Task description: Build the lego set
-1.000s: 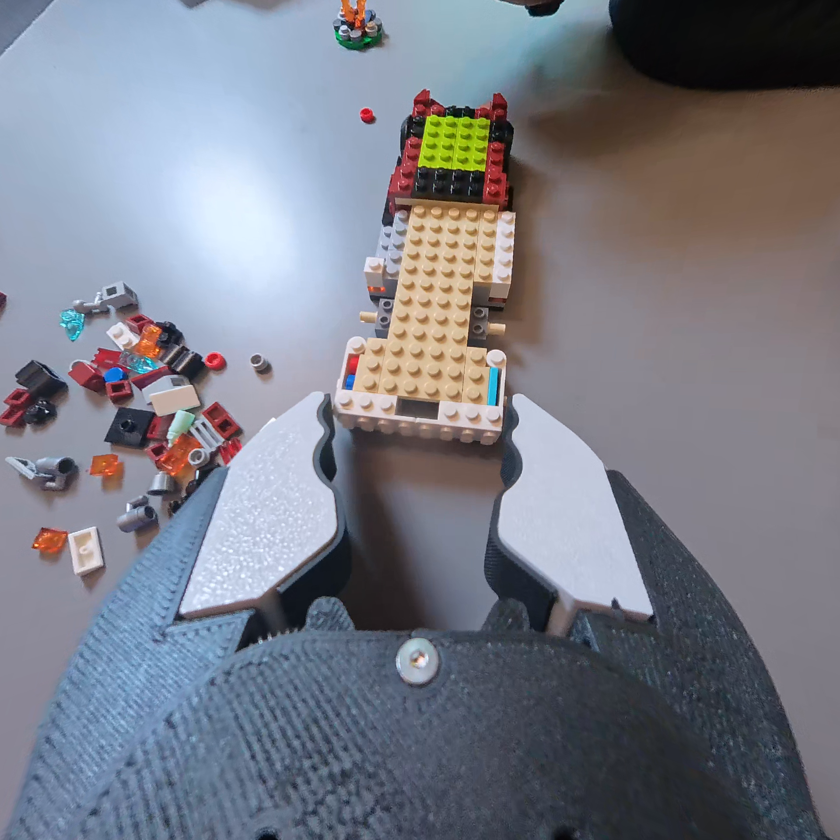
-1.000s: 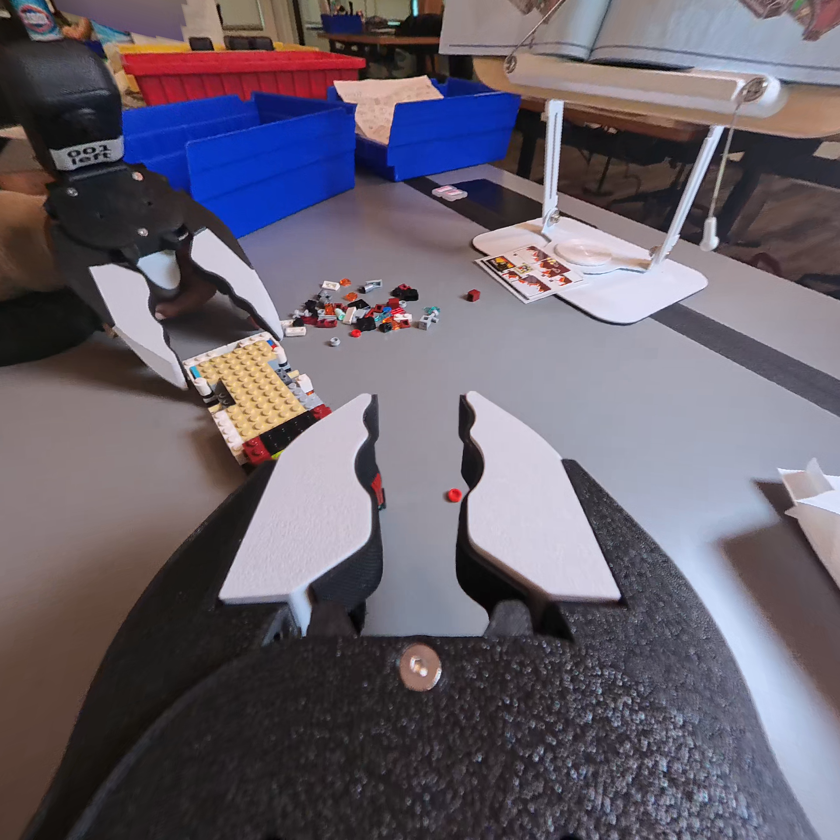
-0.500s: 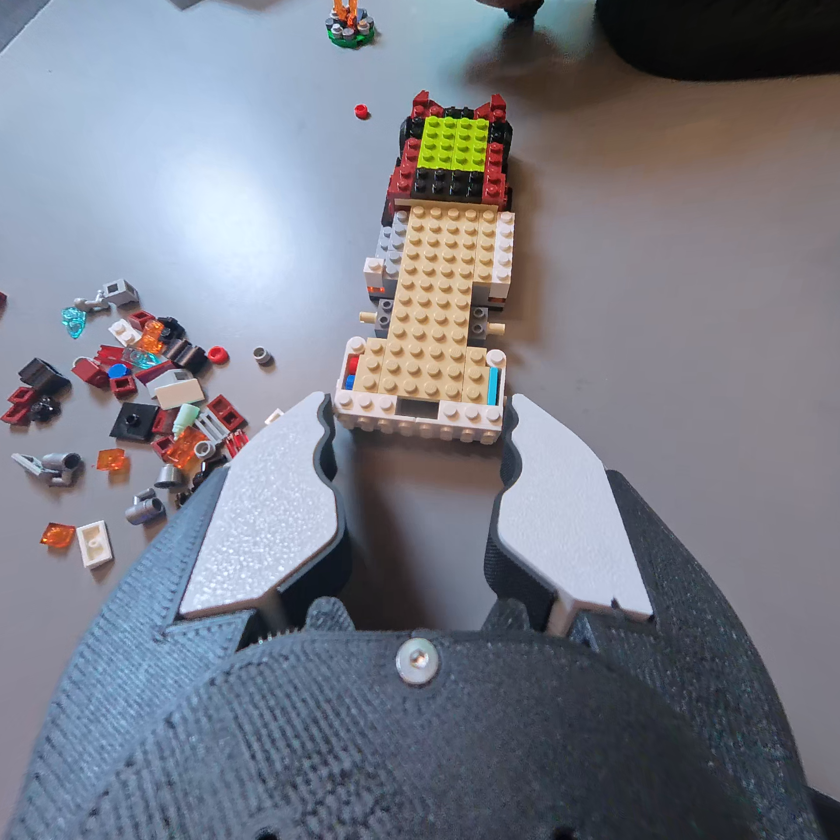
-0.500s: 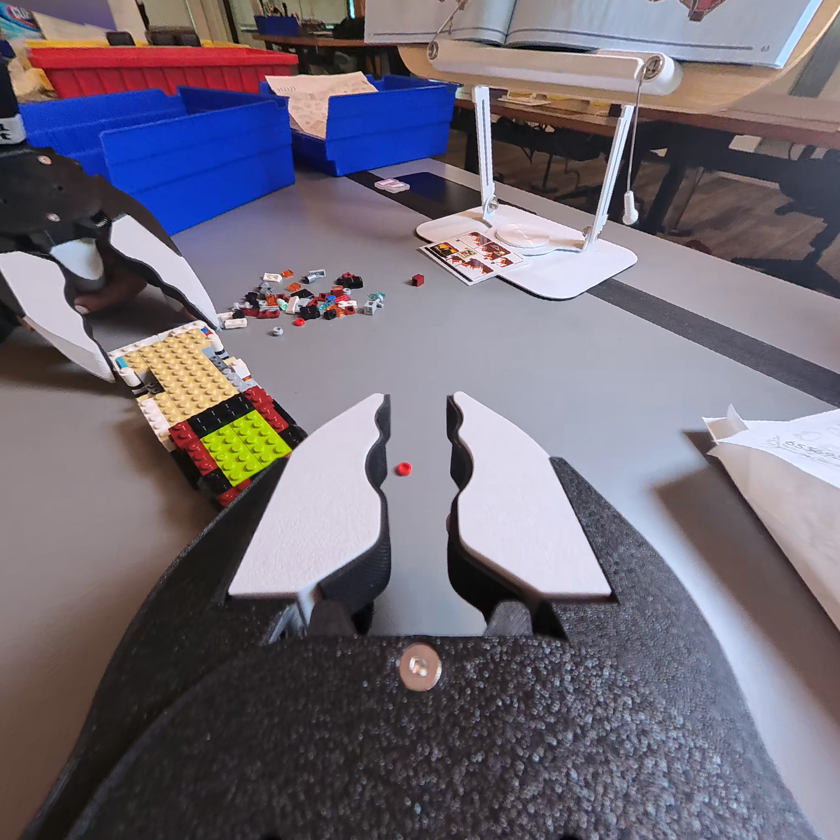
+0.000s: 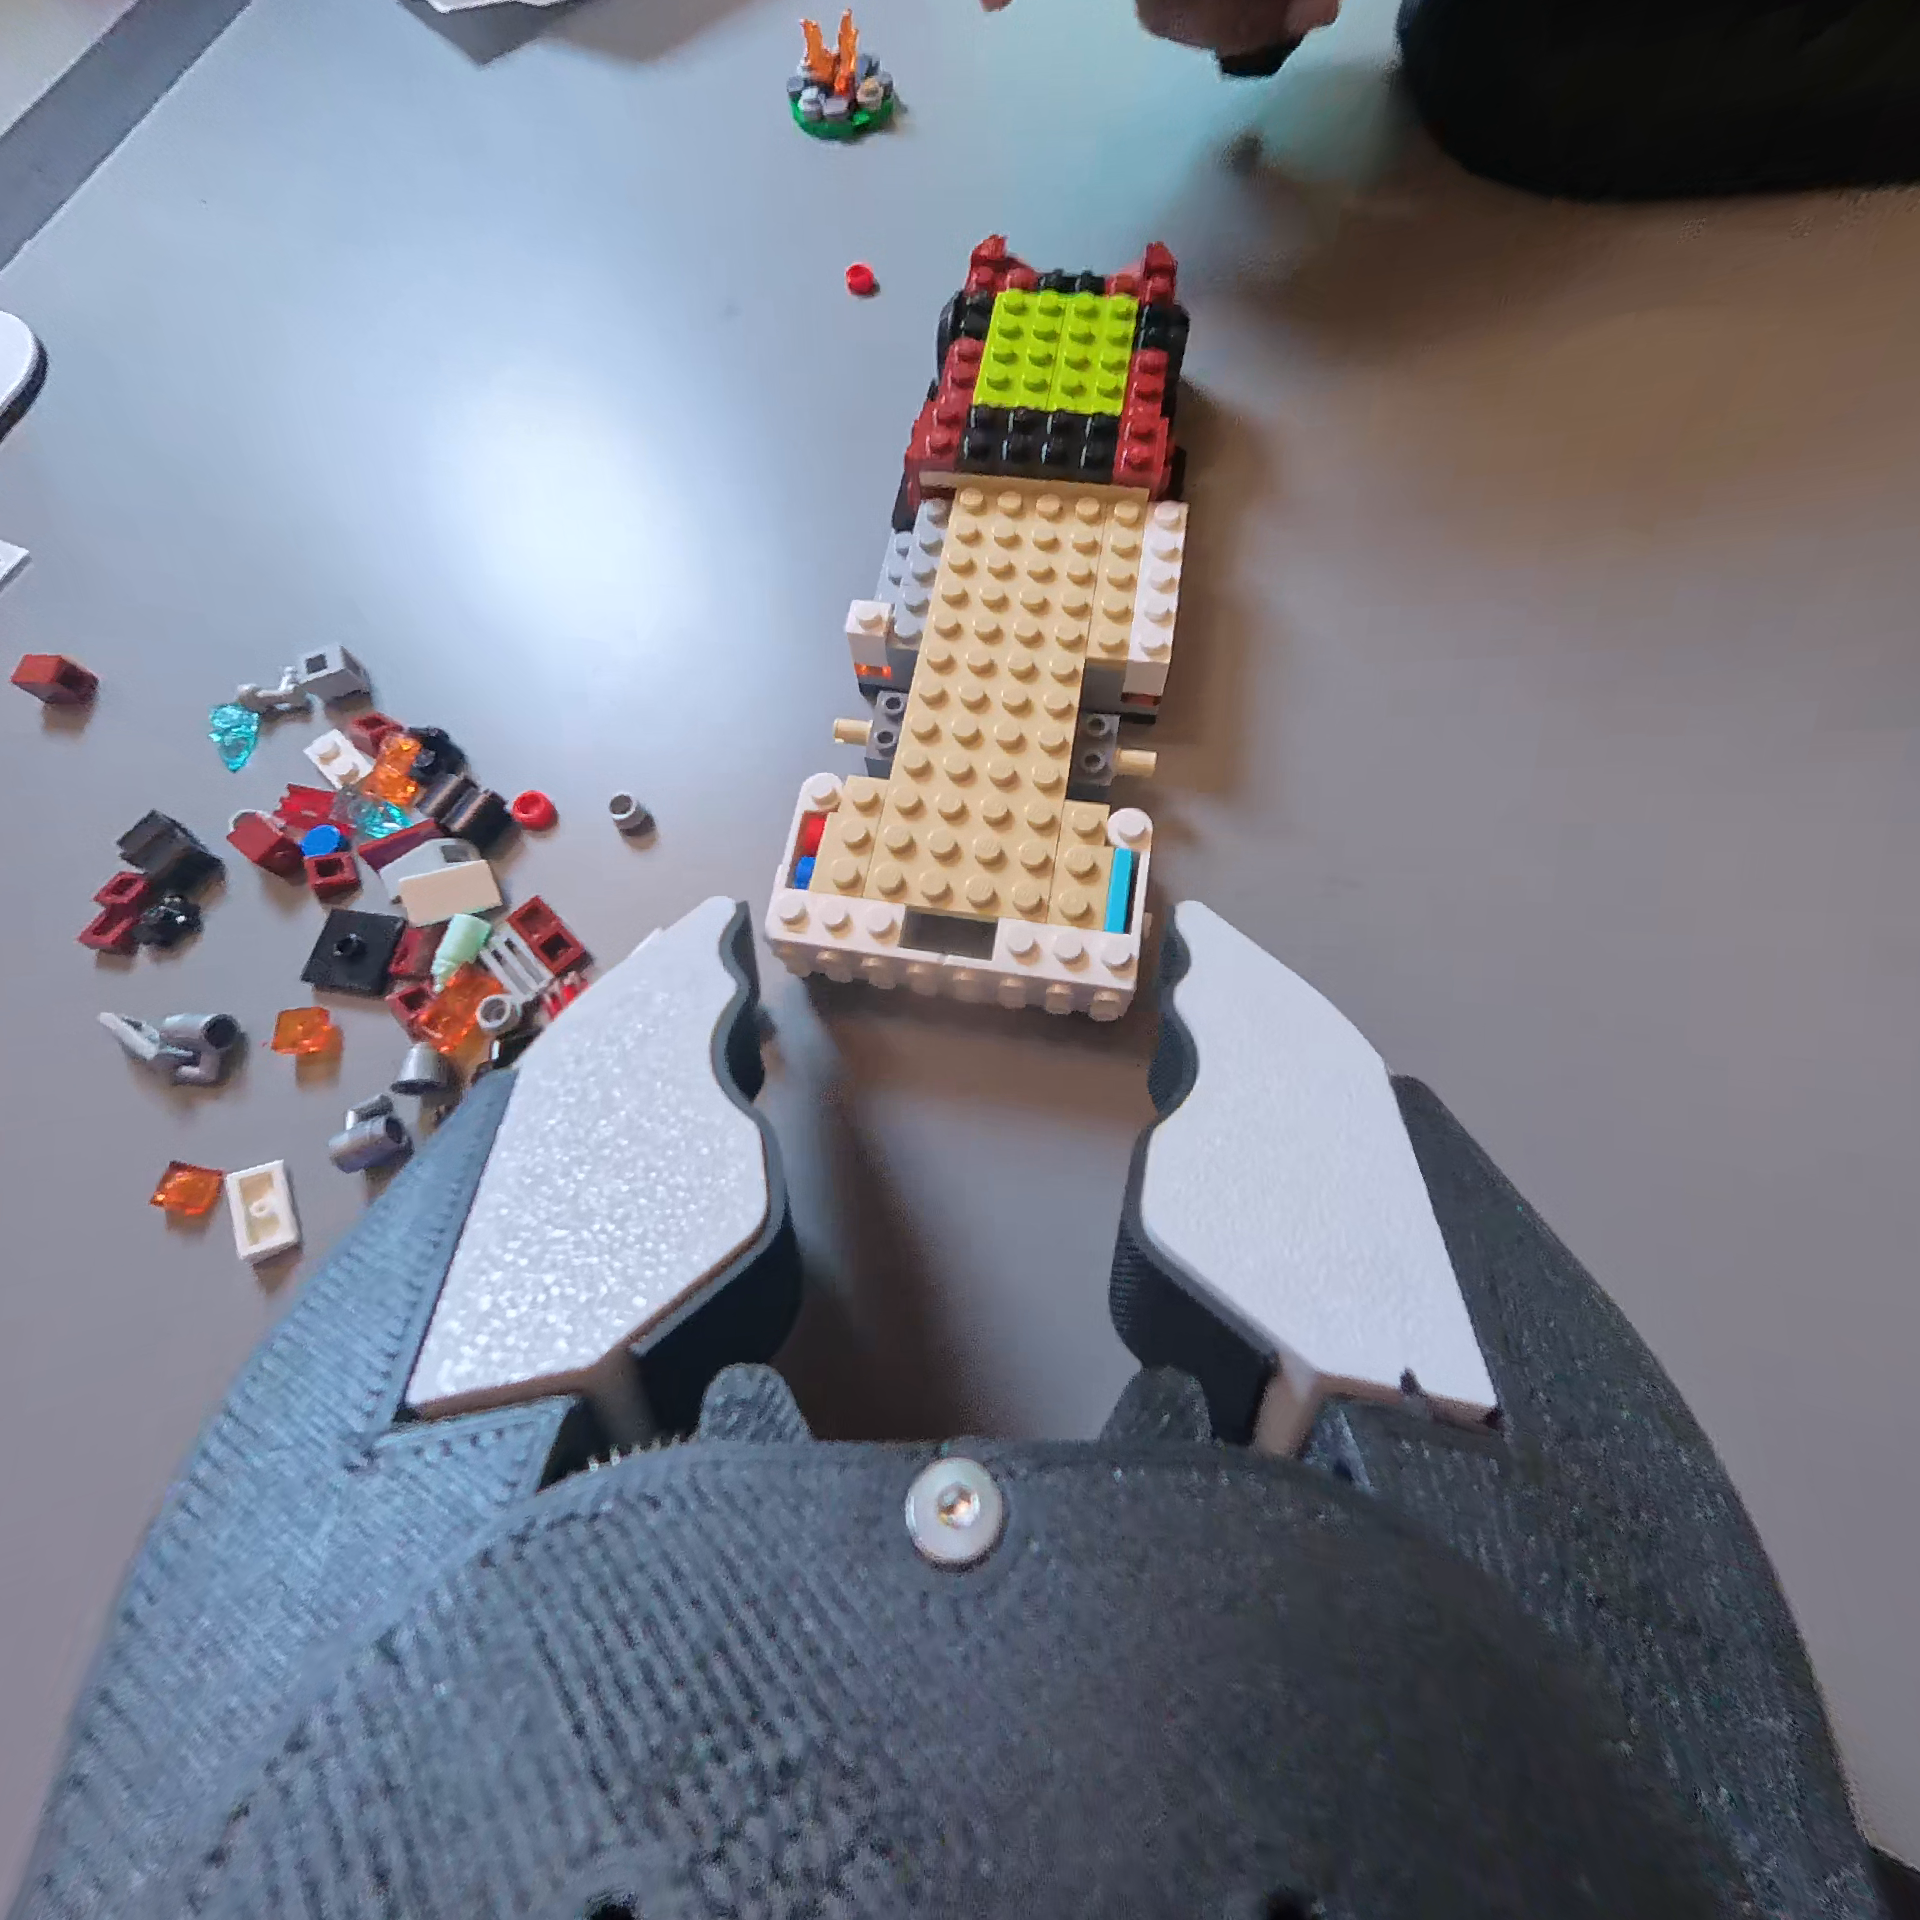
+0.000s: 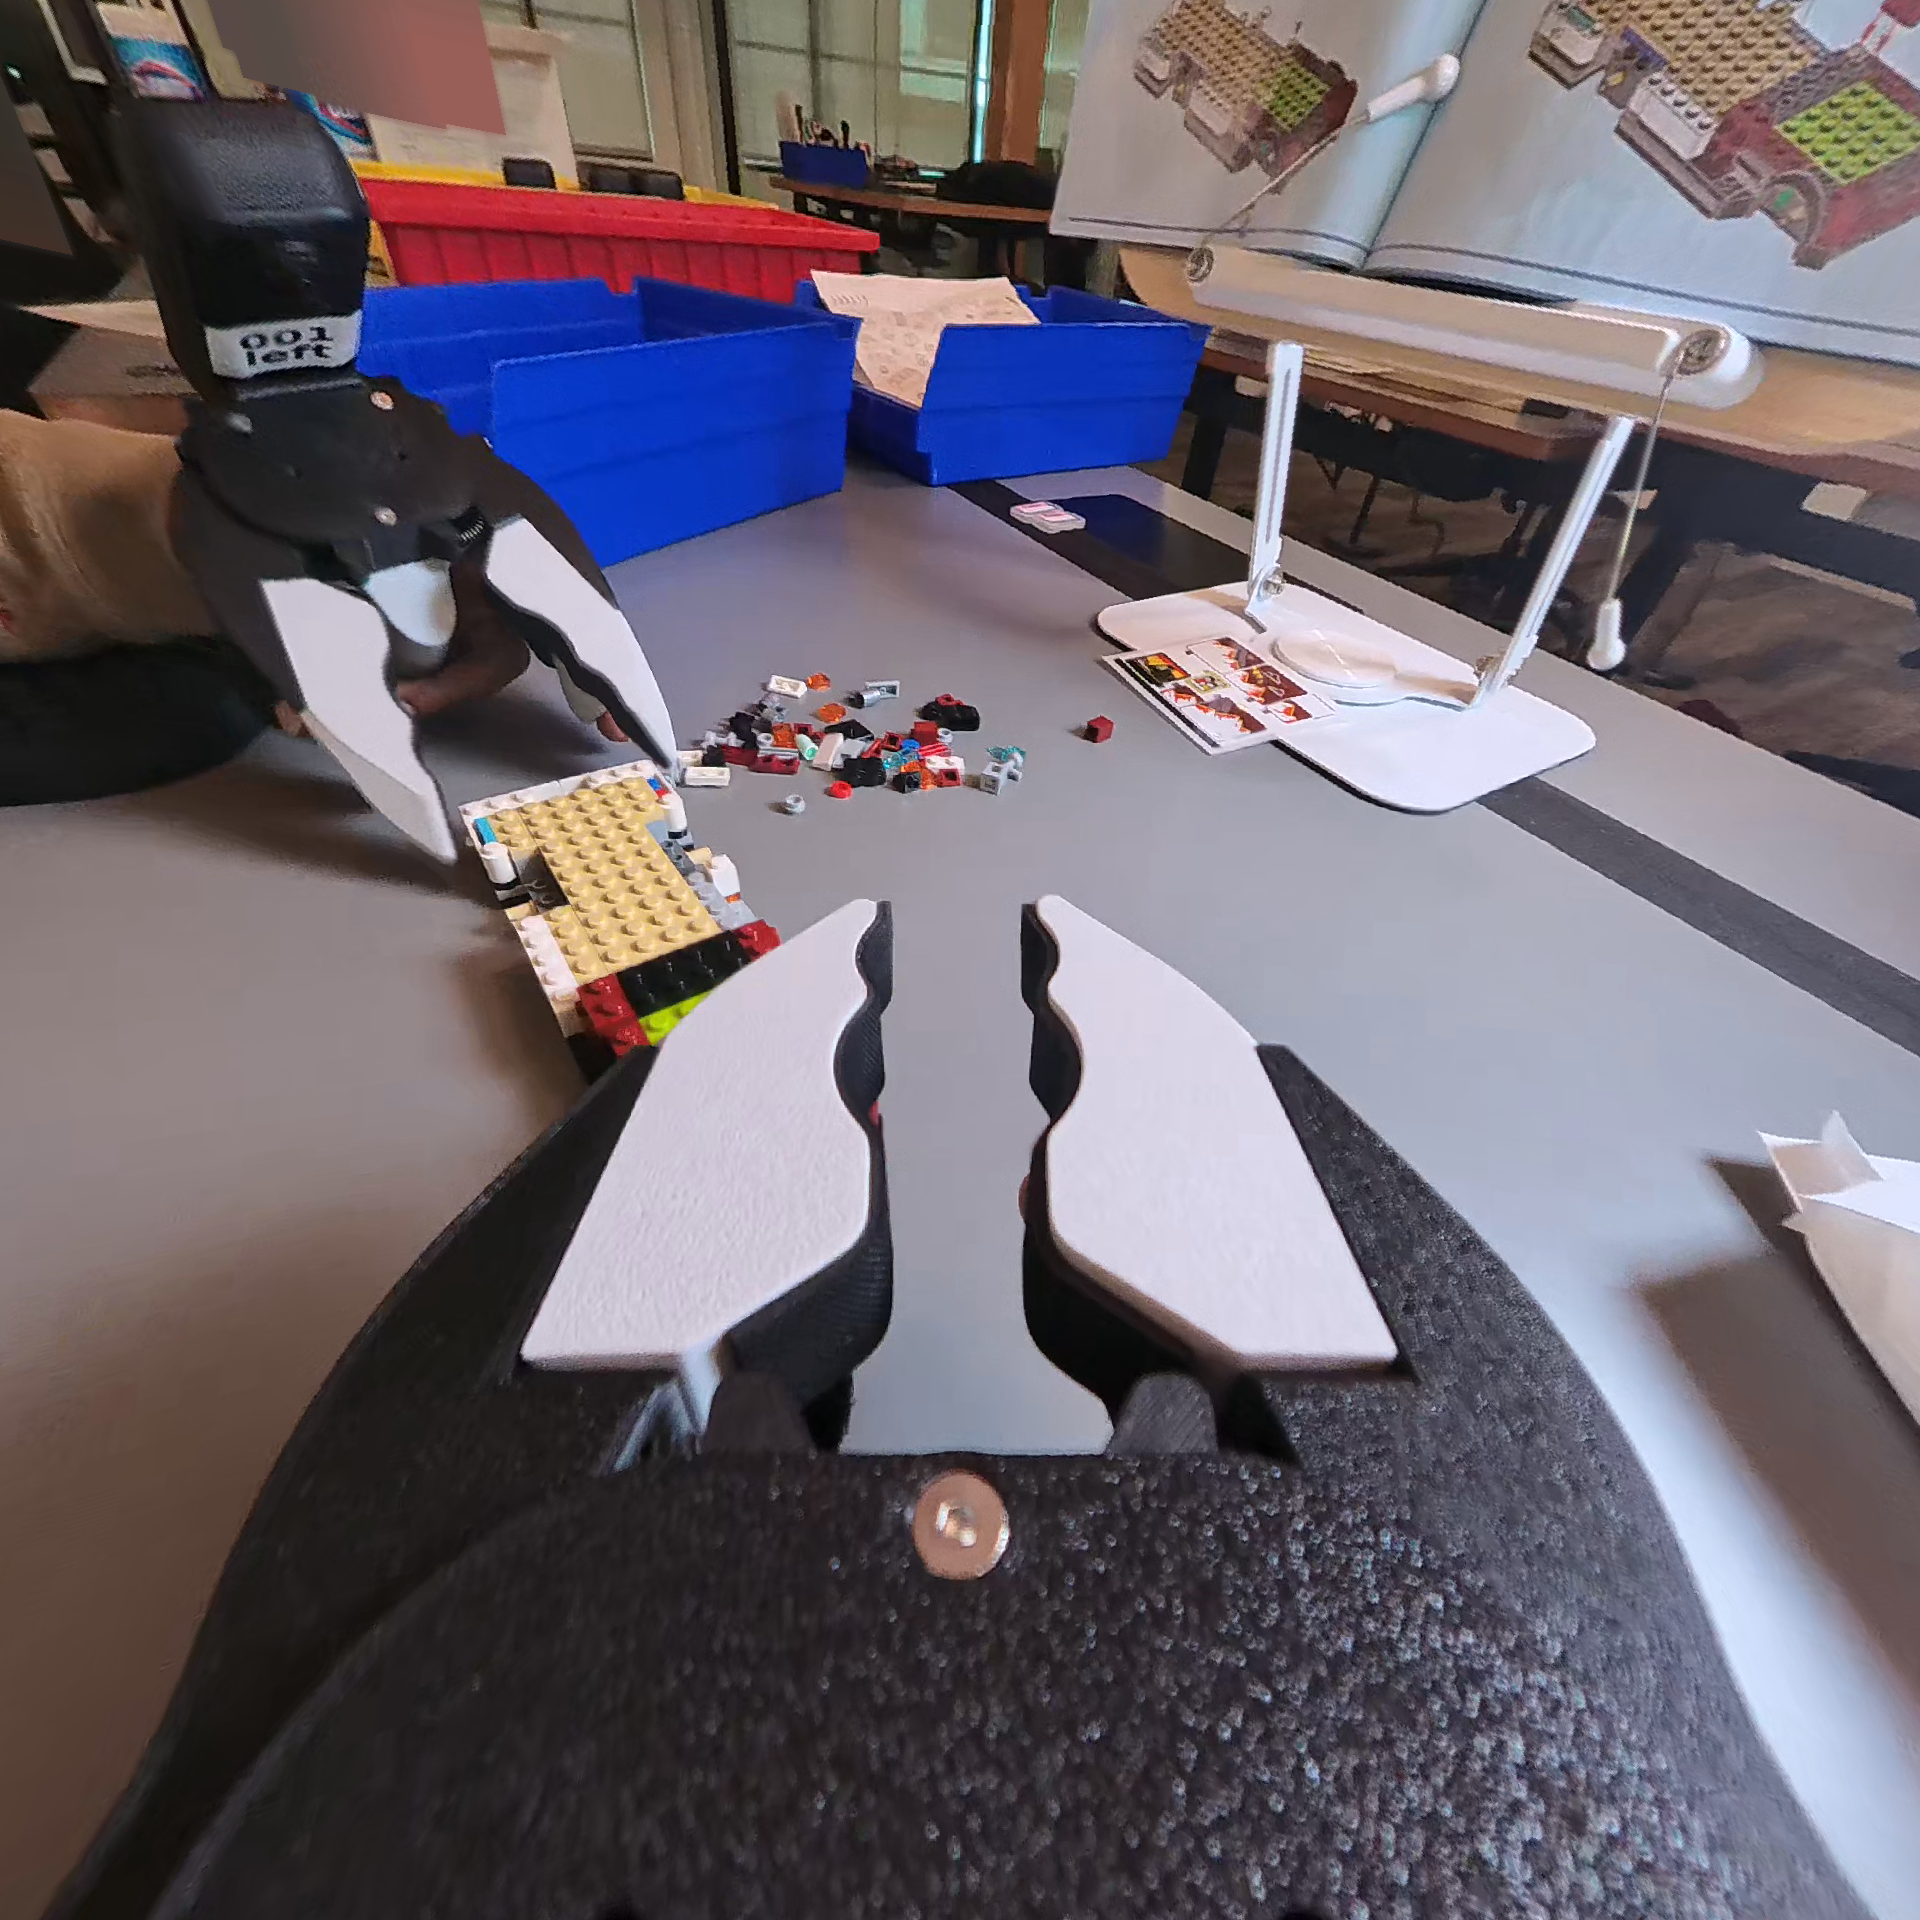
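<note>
A long brick model lies on the grey table, with a tan studded top, a white near end and a lime, black and dark red far end. My left gripper is open wide, its fingertips on either side of the white end without pressing on it. It shows the same way in the right wrist view. A small red round stud lies to the left of the model's far end. My right gripper is partly open and empty, low over the table beside the model's far end.
A pile of small loose bricks lies left of the model and also shows in the right wrist view. A tiny campfire build stands farther off. Blue bins, a red bin, a white book stand and white paper surround the area. Across from one pair of fingers to the other is roughly 20 cm. Measured from the fingertips, the small red round stud is 9 cm or so from the right gripper and 20 cm from the left.
My right gripper's jaws narrowed a second ago and stayed so. It moved forward over the red stud, which lay between its fingers and is now almost hidden. The left gripper barely moved.
</note>
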`<action>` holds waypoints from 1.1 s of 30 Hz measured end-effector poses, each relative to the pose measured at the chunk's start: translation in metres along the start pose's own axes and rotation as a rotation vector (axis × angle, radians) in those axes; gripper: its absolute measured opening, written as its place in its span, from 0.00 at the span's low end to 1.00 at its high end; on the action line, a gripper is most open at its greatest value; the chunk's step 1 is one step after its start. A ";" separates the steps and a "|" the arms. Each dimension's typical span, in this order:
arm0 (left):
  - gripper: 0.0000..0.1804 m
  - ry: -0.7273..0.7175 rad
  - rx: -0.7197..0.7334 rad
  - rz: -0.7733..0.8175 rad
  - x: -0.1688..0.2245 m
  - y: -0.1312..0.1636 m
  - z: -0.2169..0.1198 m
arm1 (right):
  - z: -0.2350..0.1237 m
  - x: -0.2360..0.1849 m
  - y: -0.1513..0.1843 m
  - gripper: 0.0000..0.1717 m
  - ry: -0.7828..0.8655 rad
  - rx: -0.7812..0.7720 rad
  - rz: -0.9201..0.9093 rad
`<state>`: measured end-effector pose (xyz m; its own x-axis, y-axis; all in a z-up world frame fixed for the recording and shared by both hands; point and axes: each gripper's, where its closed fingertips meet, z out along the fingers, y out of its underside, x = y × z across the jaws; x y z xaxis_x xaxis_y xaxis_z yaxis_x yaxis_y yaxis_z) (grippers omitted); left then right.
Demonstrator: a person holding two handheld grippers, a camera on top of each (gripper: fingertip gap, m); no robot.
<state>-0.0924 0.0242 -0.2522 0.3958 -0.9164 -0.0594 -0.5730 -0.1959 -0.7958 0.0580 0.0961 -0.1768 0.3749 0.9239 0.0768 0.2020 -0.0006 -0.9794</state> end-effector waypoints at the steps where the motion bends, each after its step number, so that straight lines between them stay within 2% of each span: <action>1: 0.39 -0.016 -0.018 0.013 -0.001 0.003 0.000 | 0.000 -0.001 -0.003 0.14 0.006 0.015 0.001; 4: 0.40 -0.036 -0.007 0.010 -0.004 0.000 -0.002 | 0.001 0.002 -0.012 0.14 0.054 0.057 0.011; 7: 0.42 -0.047 0.080 -0.025 -0.009 -0.016 -0.013 | 0.001 0.013 -0.022 0.14 0.146 0.072 -0.003; 8: 0.39 -0.078 0.129 -0.031 -0.015 -0.024 -0.020 | 0.001 0.018 -0.025 0.14 0.174 0.076 -0.015; 11: 0.21 -0.288 0.339 -0.065 -0.046 -0.055 -0.056 | 0.004 0.031 -0.039 0.14 0.244 0.093 -0.028; 12: 0.18 -0.342 0.396 -0.080 -0.055 -0.061 -0.068 | 0.007 0.035 -0.043 0.14 0.251 0.100 -0.028; 16: 0.00 -0.517 0.514 -0.143 -0.083 -0.063 -0.105 | 0.028 0.057 -0.065 0.14 0.274 0.110 -0.060; 17: 0.00 -0.531 0.534 -0.156 -0.086 -0.063 -0.110 | 0.036 0.064 -0.071 0.14 0.281 0.114 -0.070; 20: 0.00 -0.564 0.542 -0.193 -0.094 -0.057 -0.116 | 0.062 0.088 -0.095 0.18 0.307 0.127 -0.114; 23: 0.00 -0.549 0.526 -0.218 -0.096 -0.052 -0.109 | 0.094 0.123 -0.122 0.27 0.354 0.123 -0.207; 28: 0.00 -0.540 0.462 -0.193 -0.095 -0.043 -0.090 | 0.139 0.209 -0.173 0.39 0.488 0.088 -0.340; 33: 0.00 -0.512 0.425 -0.164 -0.090 -0.041 -0.080 | 0.164 0.271 -0.185 0.47 0.551 0.001 -0.337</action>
<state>-0.1620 0.0864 -0.1656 0.8030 -0.5853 -0.1123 -0.1866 -0.0680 -0.9801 -0.0257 0.4096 -0.0057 0.7005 0.5417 0.4647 0.3891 0.2559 -0.8849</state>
